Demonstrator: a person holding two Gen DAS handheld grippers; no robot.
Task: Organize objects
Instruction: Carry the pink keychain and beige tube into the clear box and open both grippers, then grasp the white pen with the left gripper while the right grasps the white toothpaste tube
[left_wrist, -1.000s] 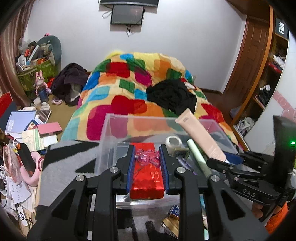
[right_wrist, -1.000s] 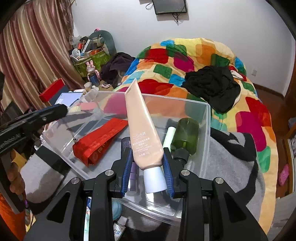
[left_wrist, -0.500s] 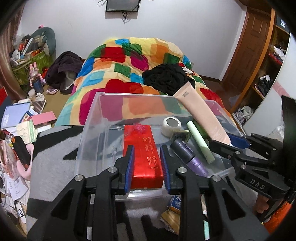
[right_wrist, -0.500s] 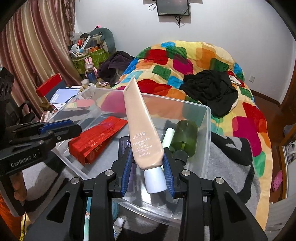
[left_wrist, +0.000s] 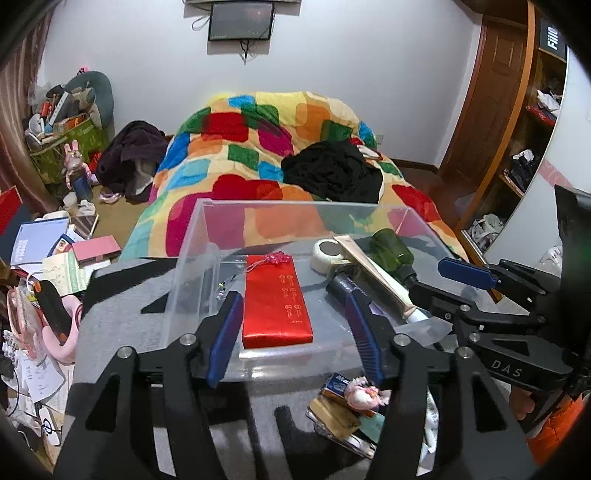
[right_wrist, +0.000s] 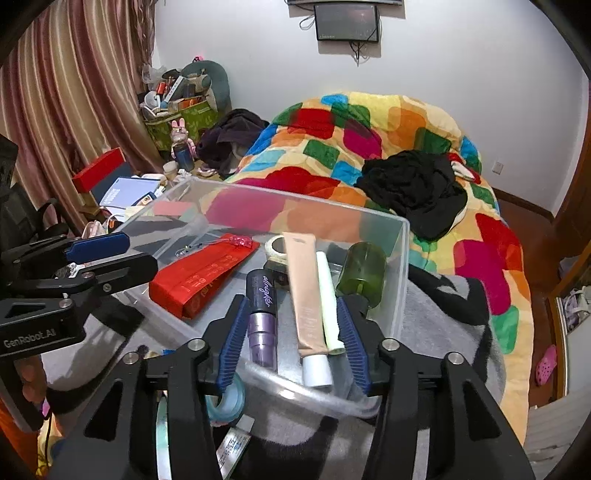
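Clear plastic bin (left_wrist: 192, 236) on grey blanket holds sorted items lying flat. Left hand-held gripper (left_wrist: 295, 328) jaws apart, red gift box (left_wrist: 275, 299) released at 12 o'clock. Right hand-held gripper (right_wrist: 291, 332) jaws apart, beige cream tube (right_wrist: 303, 291) lying between fingers, freed.

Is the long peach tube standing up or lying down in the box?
Lying down. The peach tube rests flat on the clear box's floor, white cap toward the camera, beside the pale green tube.

Both grippers are now spread and empty: the left gripper (left_wrist: 293, 328) has released the red box (left_wrist: 276, 301), the right gripper (right_wrist: 291, 339) the beige tube (right_wrist: 302, 295), both lying flat in the clear bin (right_wrist: 402, 258).
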